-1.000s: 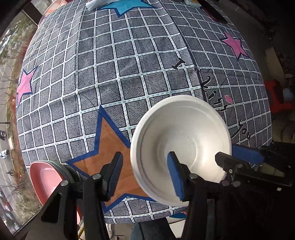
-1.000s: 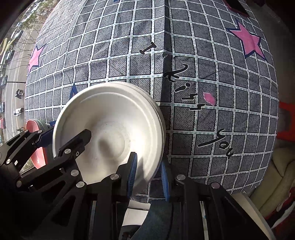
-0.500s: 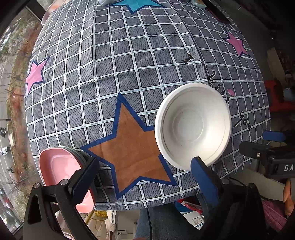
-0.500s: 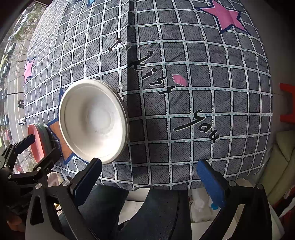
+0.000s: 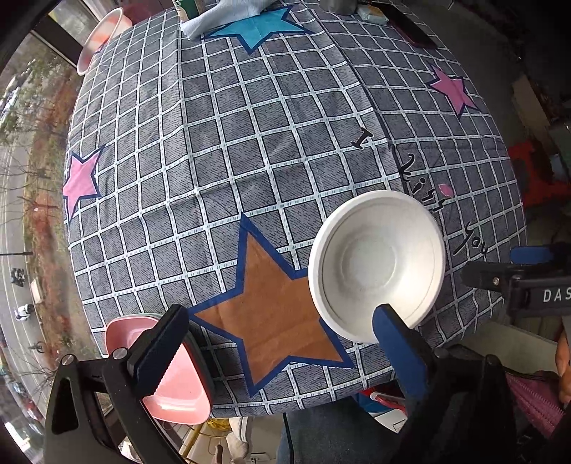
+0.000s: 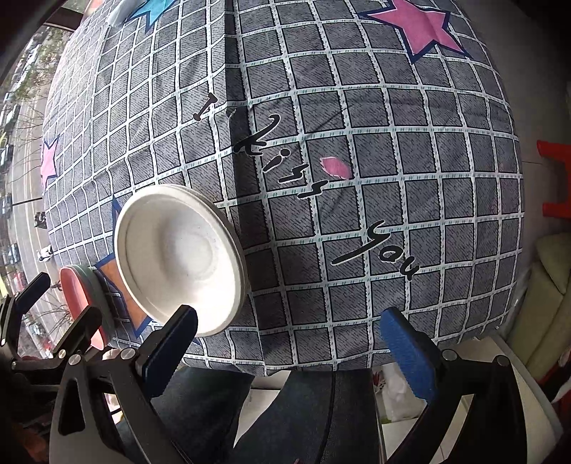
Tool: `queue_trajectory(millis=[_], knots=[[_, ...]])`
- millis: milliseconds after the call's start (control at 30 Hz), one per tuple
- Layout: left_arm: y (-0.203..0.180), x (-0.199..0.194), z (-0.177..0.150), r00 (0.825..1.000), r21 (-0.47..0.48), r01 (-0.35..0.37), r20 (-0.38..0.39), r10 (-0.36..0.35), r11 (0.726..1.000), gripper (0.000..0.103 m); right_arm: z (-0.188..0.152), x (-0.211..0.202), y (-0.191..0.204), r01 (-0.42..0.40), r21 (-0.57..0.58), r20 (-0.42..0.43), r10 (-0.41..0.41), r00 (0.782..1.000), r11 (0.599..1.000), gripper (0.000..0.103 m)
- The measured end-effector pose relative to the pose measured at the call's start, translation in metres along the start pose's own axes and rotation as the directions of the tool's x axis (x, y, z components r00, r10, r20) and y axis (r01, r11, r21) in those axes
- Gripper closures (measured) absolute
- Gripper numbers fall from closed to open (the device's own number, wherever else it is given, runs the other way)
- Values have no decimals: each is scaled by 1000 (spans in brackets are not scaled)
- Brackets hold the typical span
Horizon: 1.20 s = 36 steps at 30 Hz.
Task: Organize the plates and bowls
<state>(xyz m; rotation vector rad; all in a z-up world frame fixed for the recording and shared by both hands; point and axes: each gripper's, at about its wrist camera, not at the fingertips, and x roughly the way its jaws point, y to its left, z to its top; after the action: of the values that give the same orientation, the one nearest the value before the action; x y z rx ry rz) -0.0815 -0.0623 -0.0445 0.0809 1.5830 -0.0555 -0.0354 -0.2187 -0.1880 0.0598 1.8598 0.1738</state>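
Observation:
A white bowl [image 5: 376, 264] rests on the grey checked tablecloth near the table's front edge, beside an orange star. It also shows in the right wrist view, where the white bowl [image 6: 180, 258] lies left of centre. My left gripper [image 5: 282, 342] hangs open above the front edge, its right finger overlapping the bowl's near rim in the picture, nothing between the pads. My right gripper [image 6: 291, 337] is open too, to the right of the bowl and holding nothing. A pink plate [image 5: 171, 382] on a stack sits at the front left corner, partly behind my left finger; the pink plate [image 6: 76, 285] shows edge-on.
A pink cup [image 5: 101, 34], a light blue cloth [image 5: 228, 14] and dark items stand along the table's far edge. The person's legs in jeans [image 6: 285, 414] are below the front edge. A red stool [image 6: 555, 175] stands on the floor to the right.
Both grippers opened and let go of the white bowl, which now rests on the cloth. The left gripper rose, and the right gripper drew away to the right.

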Motion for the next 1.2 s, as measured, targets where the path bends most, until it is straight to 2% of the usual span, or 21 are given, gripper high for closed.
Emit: queue_trajectory(millis=[733, 1200], knots=[[-5, 1, 1, 1000, 24, 10, -8, -10, 1000, 0, -13, 0, -8, 12, 54, -6, -12, 1000, 998, 0], [-8, 4, 7, 1000, 35, 25, -8, -25, 999, 0, -8, -4, -15, 24, 73, -8, -24, 1000, 997, 0]])
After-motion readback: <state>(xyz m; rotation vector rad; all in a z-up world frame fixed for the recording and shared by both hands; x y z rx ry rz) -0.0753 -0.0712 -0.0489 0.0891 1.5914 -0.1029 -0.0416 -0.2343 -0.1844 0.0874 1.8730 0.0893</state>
